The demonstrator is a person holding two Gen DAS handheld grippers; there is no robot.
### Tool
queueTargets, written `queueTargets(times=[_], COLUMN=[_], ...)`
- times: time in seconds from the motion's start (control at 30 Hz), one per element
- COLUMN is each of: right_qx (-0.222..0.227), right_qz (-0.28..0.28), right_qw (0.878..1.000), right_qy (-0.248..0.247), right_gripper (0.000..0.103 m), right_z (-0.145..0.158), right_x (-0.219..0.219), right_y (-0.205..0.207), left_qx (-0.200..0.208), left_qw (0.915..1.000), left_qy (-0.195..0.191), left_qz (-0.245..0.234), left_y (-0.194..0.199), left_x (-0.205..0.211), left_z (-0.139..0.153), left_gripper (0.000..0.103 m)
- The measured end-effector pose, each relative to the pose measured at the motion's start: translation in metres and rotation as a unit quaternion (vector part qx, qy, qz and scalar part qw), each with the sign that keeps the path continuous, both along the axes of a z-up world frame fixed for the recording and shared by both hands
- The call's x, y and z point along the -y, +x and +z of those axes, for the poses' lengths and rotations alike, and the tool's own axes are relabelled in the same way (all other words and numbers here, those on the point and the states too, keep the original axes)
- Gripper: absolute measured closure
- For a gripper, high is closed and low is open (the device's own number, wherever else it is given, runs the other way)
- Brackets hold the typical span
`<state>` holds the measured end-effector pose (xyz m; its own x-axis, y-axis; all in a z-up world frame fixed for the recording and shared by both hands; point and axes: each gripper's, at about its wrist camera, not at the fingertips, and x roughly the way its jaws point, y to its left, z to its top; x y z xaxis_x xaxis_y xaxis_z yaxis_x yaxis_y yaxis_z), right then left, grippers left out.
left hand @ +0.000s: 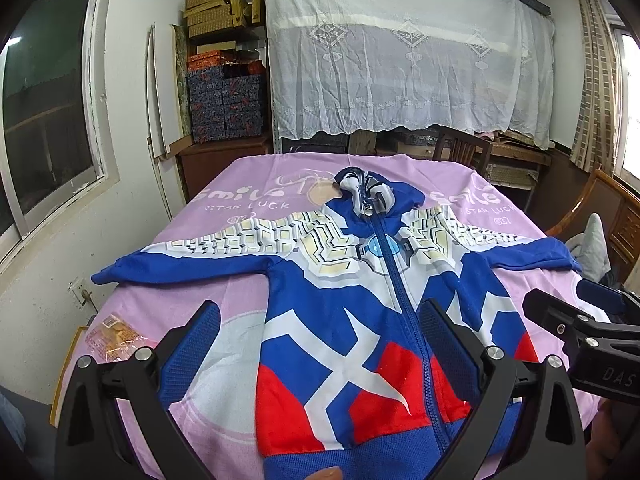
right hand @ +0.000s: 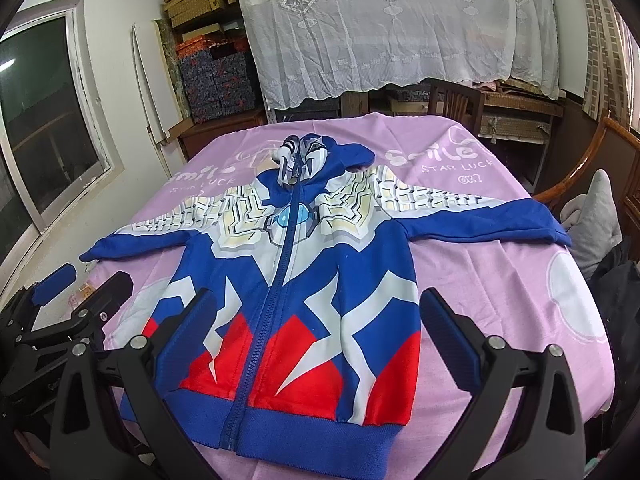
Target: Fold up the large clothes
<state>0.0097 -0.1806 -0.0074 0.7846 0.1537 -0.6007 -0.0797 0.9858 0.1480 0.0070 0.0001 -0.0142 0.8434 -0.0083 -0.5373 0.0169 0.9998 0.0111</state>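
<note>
Jacket hem [left hand: 352, 460]: is being cut off by the lower edge in the left wrist view.
Snack packet [left hand: 116, 338]: is being partly covered by the left gripper [left hand: 320, 356]; its print is too small to be read.
Shelf behind the lace curtain [right hand: 384, 20]: is being veiled, its contents blurred.
Chair [right hand: 456, 98]: is being partly hidden behind the table.
</note>
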Motion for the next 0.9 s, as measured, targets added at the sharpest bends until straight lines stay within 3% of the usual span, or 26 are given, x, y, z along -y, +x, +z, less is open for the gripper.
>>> queueTargets(times=[0.9], right_qx=[-0.003], right_qz=[-0.002], right_qw=[1.0], right_qy=[0.006], right_gripper=[0.004], right_z=[-0.0017], right_x=[0.0031], right_y=[-0.0006], left_qx=[-0.005], left_qw=[1.0], left_qy=[-0.001], left_qz=[0.0], left_y=[0.0002], left_x=[-0.0005], left_z=[0.0024], left_gripper=[0.003])
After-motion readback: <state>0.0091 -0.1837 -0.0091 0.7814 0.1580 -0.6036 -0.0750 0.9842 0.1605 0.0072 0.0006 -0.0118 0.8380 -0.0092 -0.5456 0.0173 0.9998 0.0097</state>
